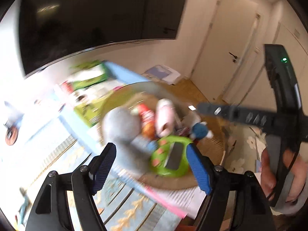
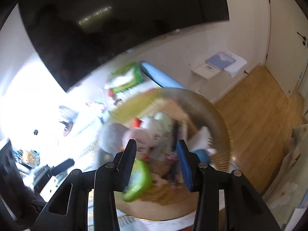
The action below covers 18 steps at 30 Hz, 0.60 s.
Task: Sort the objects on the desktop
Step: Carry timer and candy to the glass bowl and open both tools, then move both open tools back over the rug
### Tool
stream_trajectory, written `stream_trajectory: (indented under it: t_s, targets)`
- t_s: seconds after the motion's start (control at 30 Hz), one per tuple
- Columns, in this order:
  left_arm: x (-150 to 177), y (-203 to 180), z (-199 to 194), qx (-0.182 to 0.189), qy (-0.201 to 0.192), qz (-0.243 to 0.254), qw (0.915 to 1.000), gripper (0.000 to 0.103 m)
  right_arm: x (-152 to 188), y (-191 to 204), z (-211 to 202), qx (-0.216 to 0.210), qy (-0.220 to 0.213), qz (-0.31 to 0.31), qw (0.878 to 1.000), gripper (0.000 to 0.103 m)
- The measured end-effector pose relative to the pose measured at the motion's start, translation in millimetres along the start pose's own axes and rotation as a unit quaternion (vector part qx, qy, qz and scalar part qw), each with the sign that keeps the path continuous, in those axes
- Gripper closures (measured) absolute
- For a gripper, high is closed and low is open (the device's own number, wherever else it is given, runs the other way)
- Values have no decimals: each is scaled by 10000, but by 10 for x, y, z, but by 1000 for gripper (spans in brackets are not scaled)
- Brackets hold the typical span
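Both views are blurred by motion. A round woven basket [image 1: 215, 140] [image 2: 221, 123] on the desk holds a green device with a dark screen [image 1: 171, 156] [image 2: 137, 181], a grey soft toy [image 1: 123, 127], a red-orange packet [image 1: 147, 119], a pink plush [image 1: 164, 115] [image 2: 138, 136] and a blue plush [image 1: 200, 130] [image 2: 202, 154]. My left gripper [image 1: 151, 156] is open and empty above the green device. My right gripper [image 2: 156, 154] is open and empty over the basket; its body also shows in the left wrist view [image 1: 250, 115].
A green-and-white box [image 1: 90, 77] [image 2: 127, 80] and a light blue board [image 1: 127, 75] [image 2: 161, 77] lie behind the basket. A large dark screen [image 1: 96, 19] hangs on the wall. Papers [image 1: 184, 196] lie under the basket's near side. Wooden floor [image 2: 259, 115] lies to the right.
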<state>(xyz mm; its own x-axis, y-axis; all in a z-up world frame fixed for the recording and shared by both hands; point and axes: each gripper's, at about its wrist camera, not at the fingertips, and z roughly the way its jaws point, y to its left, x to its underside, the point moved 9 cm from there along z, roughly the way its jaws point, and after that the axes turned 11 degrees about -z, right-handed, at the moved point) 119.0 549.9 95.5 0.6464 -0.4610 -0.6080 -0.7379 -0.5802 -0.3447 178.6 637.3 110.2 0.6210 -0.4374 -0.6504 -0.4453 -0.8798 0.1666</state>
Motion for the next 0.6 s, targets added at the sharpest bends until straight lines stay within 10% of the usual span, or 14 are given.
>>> stream_trajectory:
  t_s: [0.17,0.6]
  targets:
    - [250,784,-471,-514,-133,-741,9958,30,-55,599,-91,-402,-334,-175,9985,39]
    - [1027,2960,-1457,-1859,-241,-2234,9565,30,231,2232,241,-1191,276,-1034,9871,38]
